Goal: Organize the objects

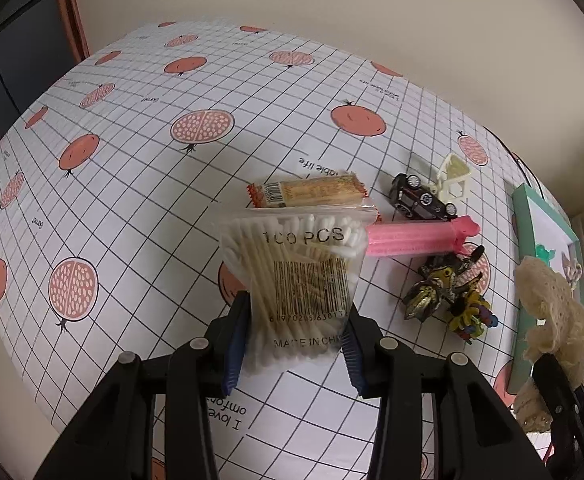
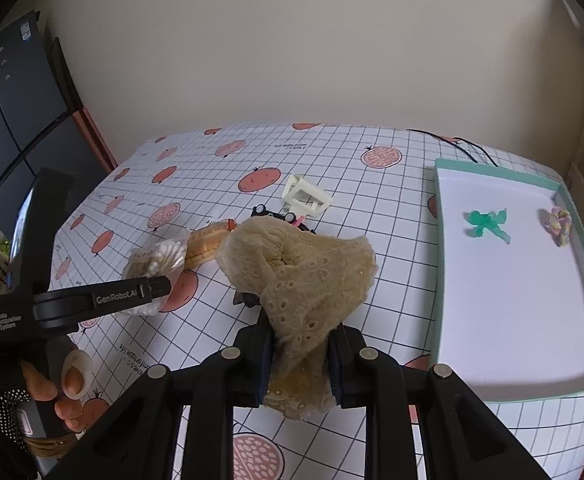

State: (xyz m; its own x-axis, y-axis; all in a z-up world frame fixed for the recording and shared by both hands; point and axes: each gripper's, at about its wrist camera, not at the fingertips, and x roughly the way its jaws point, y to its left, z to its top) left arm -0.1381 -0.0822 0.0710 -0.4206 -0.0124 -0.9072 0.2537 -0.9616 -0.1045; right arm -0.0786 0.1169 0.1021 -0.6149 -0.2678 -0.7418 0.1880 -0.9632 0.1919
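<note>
L gripper [image 1: 295, 344] clamped on clear bag of cotton swabs [image 1: 295, 276], blue pads pressing both sides of bag's lower half; bag lifted above the tablecloth [image 1: 132, 208], label "100 PCS" facing the camera. R gripper [image 2: 297, 364] closed on beige lace cloth [image 2: 303, 276]; cloth bunched between the pads and billowing out above them, off the table surface.

On table beyond the bag: wrapped biscuit pack [image 1: 311, 194] just behind it; pink sealing clip [image 1: 419, 236] to its right; black toy car [image 1: 421, 200] on its side next to a cream plastic piece [image 1: 453, 174]. Dark multi-colour hair-clip cluster [image 1: 447, 296] near the pink clip; exact items in it can't be made out.

Teal-rimmed tray [image 2: 441, 264] w/ white floor at table's right side. Inside, far end: green figurine [image 2: 487, 224] and a pastel twisted item [image 2: 559, 226], apart from each other.

Gloved hand [image 2: 52, 392] grips L gripper's handle, seen in right wrist view.
</note>
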